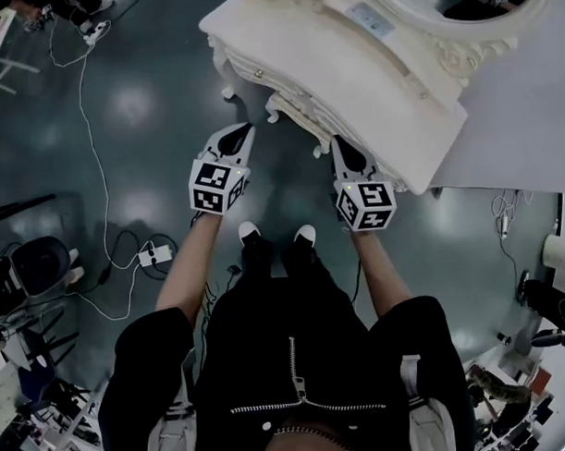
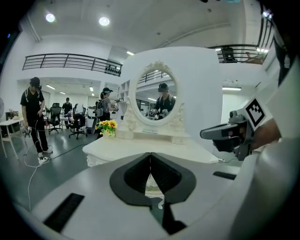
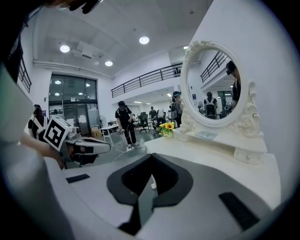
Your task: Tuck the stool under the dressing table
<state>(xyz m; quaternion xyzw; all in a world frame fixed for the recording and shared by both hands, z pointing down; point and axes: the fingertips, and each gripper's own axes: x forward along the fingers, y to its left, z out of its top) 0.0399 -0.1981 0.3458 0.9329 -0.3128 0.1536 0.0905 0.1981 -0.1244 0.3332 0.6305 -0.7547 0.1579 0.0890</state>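
Observation:
The cream carved dressing table (image 1: 352,88) with its oval mirror (image 2: 157,96) stands in front of me. A carved cream edge (image 1: 297,113) shows under its front. I cannot tell whether that is the stool, and no stool is plain in any view. My left gripper (image 1: 245,129) hangs shut and empty in front of the table's left end. At the table's front edge my right gripper (image 1: 340,142) is shut too, holding nothing. The left gripper view looks across the tabletop (image 2: 140,150) over touching pads (image 2: 150,157). In the right gripper view the jaws (image 3: 151,161) also meet.
Cables (image 1: 90,134) and a power strip (image 1: 154,255) lie on the dark floor to the left, near a black chair (image 1: 39,265). A white partition (image 1: 519,101) stands behind the table. Yellow flowers (image 2: 107,125) sit on the tabletop. People (image 2: 33,117) stand in the background.

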